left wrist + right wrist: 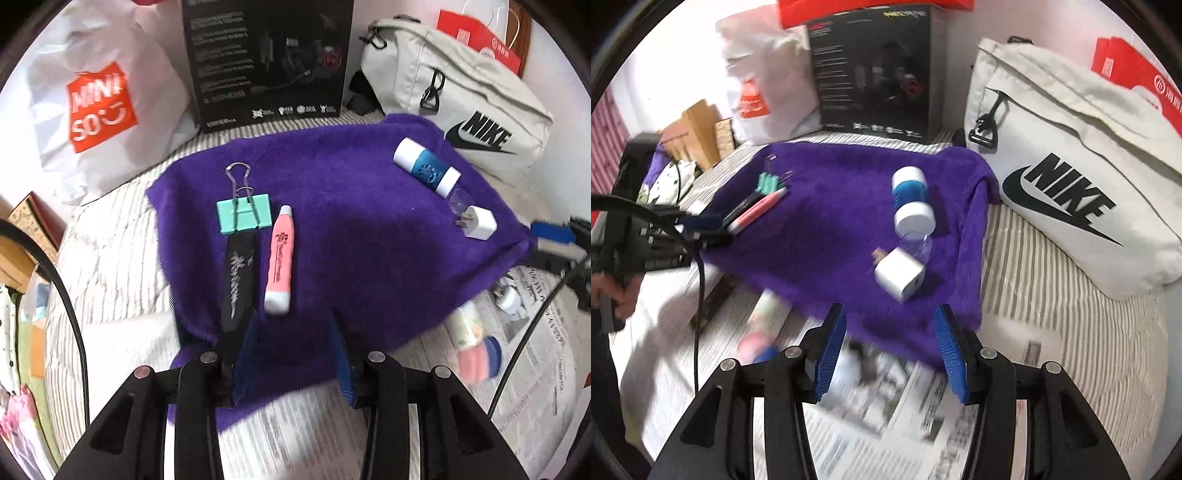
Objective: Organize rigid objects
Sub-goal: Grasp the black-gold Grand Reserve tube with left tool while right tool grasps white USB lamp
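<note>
Two grippers hang over a purple towel (332, 221) spread on a bed with a grey-and-white striped cover (1052, 280). The left gripper (295, 350) has its jaws parted with nothing between them, only towel below. The right gripper (890, 347) likewise stands with jaws apart and empty, over the towel's near edge and a sheet of newspaper (886, 424).

On the towel, toward its left side, a mint binder clip (243, 216), a black pen-shaped thing (238, 280) and a pink-and-white marker (280, 258) lie close together, the marker just beside the black one. Toward the towel's right side lie a white-and-blue cylinder (424, 168), a small clear cap (461, 201) and a white plug adapter (478, 221), the cap between the other two.

Off the towel's near right corner, on the newspaper, a blurred pink-and-blue tube (476, 350) and a small white object (508, 299) rest.

Beyond the towel's far edge stands a black printed box (269, 62), with a white Miniso bag (92, 110) to its left and a pale Nike bag (461, 107) to its right; a red paper bag (480, 40) shows behind that. In the right wrist view, a hand (618, 295) holds the other gripper's handle left of the towel.
</note>
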### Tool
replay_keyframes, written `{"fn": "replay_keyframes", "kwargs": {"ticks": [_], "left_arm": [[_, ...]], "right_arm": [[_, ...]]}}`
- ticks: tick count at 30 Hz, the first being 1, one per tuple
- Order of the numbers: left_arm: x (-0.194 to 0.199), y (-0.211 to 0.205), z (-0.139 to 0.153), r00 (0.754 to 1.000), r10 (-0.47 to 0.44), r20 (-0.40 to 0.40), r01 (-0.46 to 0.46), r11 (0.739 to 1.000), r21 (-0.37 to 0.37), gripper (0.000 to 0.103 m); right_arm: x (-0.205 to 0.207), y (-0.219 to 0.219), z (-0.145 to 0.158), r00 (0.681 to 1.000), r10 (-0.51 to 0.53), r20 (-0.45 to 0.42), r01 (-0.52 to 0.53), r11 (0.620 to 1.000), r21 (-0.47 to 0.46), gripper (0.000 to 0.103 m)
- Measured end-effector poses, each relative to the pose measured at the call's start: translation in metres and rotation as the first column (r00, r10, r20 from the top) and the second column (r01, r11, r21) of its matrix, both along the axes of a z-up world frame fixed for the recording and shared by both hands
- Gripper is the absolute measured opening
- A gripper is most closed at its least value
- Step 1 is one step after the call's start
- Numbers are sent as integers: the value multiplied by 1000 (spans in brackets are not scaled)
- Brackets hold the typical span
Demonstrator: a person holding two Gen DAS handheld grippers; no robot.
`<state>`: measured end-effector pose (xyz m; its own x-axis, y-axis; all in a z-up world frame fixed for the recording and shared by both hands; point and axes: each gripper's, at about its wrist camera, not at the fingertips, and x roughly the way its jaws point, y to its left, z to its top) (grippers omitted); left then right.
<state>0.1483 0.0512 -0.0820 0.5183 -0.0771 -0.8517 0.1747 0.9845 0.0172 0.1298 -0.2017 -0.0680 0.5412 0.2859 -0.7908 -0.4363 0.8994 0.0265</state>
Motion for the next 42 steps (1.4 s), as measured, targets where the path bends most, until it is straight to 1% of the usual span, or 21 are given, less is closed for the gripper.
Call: {"fn": "replay_keyframes", "kwargs": {"ticks": [3,6,9,13,16,18,19,20,22,26,31,33,35,38,39,40,42], "left_arm": [[-18,4,11,1000,15,24,-14,1000,-20,38],[-34,4,16,999,16,33,-15,1000,-21,38],[-47,4,15,1000,16,27,-16,1000,-14,38],[-64,7,6,1000,31,2,-31,999,-22,38],[-77,11,-2,999,50,-22,-51,998,-30,38],[-81,13,-6,998,59,-37,-61,997,-43,38],[-83,14,-7,997,67,-41,-69,996,-51,38],[-84,14,-9,996,74,-42,-77,995,-57,38],[-85,12,-10,996,78,-44,-82,994,-73,38],[-83,0,-10,998,49,-37,-52,995,-90,38],[-72,-17,-8,1000,9,-28,-12,993,-120,38],[-65,-25,-13,999,0,-35,-4,993,-117,38],[-61,-30,-18,999,13,-39,-17,994,-109,38],[-60,-35,-28,999,33,-40,-35,997,-62,38],[-62,-38,-28,999,28,-16,-29,999,-42,38],[-64,-40,-29,1000,29,-10,-29,999,-30,38],[-66,-42,-30,999,41,12,-41,999,-24,40]], "right_arm": [[-18,3,-7,999,32,-15,-32,999,-3,50],[-24,8,-19,998,50,-36,-49,999,7,50],[-21,11,-33,997,55,-59,-54,998,18,49],[-15,13,-42,997,53,-54,-51,998,33,37],[-11,17,-47,998,51,-37,-50,998,27,35],[-10,21,-52,998,57,-26,-57,998,13,33],[-9,22,-53,998,56,-11,-56,998,9,30],[-10,22,-53,999,54,2,-54,999,4,23],[-12,21,-54,998,54,15,-54,999,8,24],[-18,10,-52,1000,29,1,-29,999,21,24],[-31,-14,-53,998,-58,7,58,998,4,24],[-37,-20,-55,997,-77,20,76,996,35,24],[-42,-23,-57,995,-88,44,86,995,50,24],[-44,-20,-57,994,-93,65,91,995,26,24],[-44,-19,-57,993,-93,68,92,996,19,24],[-44,-18,-57,993,-93,70,93,996,14,24],[-44,-20,-57,993,-94,66,93,995,21,24]]}}
